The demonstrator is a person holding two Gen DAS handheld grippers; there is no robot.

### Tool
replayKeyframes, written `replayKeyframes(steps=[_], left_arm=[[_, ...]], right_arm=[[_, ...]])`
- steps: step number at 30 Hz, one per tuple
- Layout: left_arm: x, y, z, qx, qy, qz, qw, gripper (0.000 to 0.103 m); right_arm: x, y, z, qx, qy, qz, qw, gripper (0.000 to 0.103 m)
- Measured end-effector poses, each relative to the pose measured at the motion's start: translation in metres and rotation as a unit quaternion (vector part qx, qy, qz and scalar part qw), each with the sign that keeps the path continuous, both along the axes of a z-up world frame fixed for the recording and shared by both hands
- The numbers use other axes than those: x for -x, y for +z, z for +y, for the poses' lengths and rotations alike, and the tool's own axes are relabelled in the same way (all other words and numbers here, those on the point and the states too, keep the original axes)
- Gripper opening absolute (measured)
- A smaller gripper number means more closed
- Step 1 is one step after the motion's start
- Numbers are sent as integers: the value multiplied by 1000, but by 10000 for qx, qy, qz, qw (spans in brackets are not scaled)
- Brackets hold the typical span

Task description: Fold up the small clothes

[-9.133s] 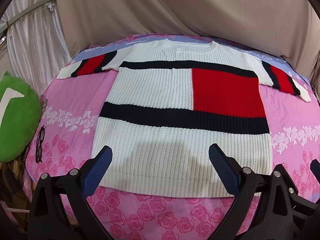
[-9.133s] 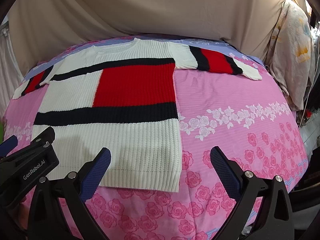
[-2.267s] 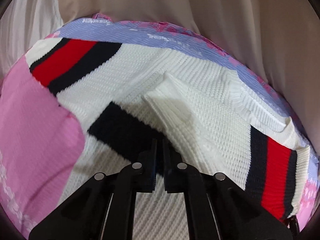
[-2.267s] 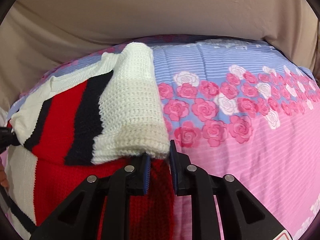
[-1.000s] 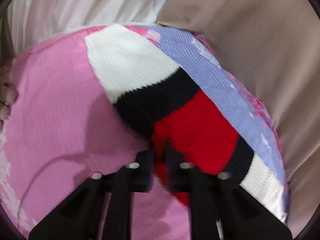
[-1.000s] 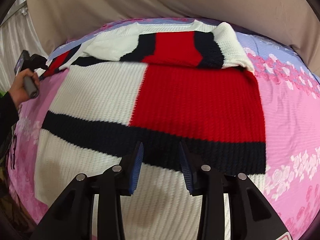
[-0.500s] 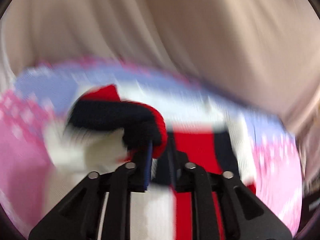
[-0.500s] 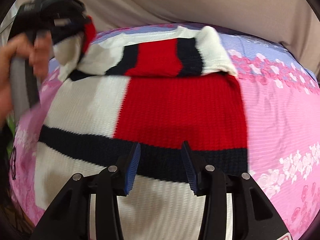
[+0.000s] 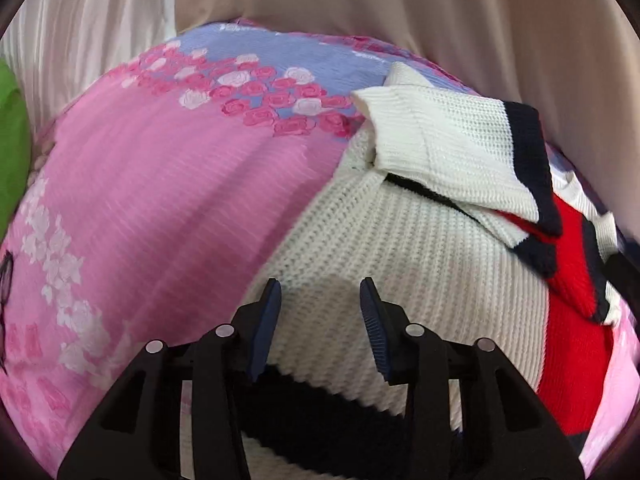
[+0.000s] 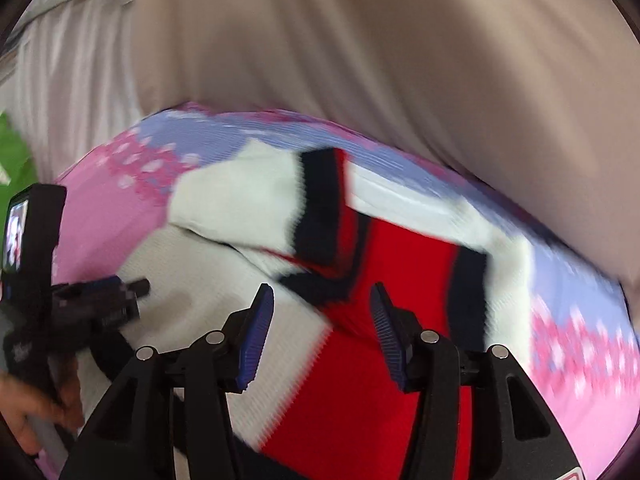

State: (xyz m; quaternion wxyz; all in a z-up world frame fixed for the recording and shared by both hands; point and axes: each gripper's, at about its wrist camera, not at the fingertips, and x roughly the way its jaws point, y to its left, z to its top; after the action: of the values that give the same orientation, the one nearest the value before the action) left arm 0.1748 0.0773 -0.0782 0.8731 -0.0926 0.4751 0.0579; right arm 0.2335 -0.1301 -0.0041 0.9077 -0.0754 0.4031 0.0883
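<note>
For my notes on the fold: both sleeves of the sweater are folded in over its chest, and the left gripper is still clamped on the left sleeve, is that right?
Not quite. In the left wrist view the left gripper is open, its jaws having just been opening with nothing between them; the left sleeve lies released on the sweater. Both sleeves are indeed folded in over the chest.

My right wrist view is motion-smeared, so the sweater (image 10: 224, 280) and the roses on the bedsheet (image 10: 568, 344) are just streaks. The left gripper (image 10: 120, 292) sits at that picture's left edge, too blurry to read its fingers. In the left wrist view the sweater's hem runs off the bottom, and the green cushion (image 9: 12, 152) is cut off at the left.
</note>
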Motion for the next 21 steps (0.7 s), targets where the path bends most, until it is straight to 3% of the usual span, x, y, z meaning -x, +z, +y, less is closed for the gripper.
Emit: replayKeyframes(steps=[5, 9, 10, 11, 13, 15, 17, 18, 20, 21], left_arm=[[14, 1, -2, -31, -74, -38, 10000, 40], [7, -1, 4, 132, -75, -18, 9999, 40], [6, -2, 6, 156, -79, -4, 9998, 40], [5, -2, 6, 183, -88, 24, 9998, 41], [3, -2, 8, 237, -96, 64, 9997, 41], [3, -2, 9, 291, -93, 88, 9995, 42], [1, 0, 9, 382, -90, 153, 9991, 44], [-1, 2, 10, 477, -67, 181, 9987, 44], [-6, 9, 13, 981, -9, 188, 9950, 44], [-11, 13, 12, 1243, 8, 173, 9921, 44]], right_arm=[[-59, -33, 75, 121, 713, 351, 9968, 50], [-87, -59, 98, 269, 841, 514, 9948, 47], [-91, -60, 96, 219, 797, 506, 9953, 31], [-94, -57, 92, 130, 732, 504, 9960, 3], [-98, -36, 61, -655, 333, 460, 9962, 4], [-84, -7, 4, -1557, -484, 149, 9865, 4], [-63, 2, -55, -2203, -1352, 11, 9660, 4], [-47, -2, -96, -2522, -1995, 39, 9469, 4], [-22, -22, -149, -2451, -2841, 260, 9266, 8], [-15, -33, -166, -2282, -3041, 445, 9238, 12]])
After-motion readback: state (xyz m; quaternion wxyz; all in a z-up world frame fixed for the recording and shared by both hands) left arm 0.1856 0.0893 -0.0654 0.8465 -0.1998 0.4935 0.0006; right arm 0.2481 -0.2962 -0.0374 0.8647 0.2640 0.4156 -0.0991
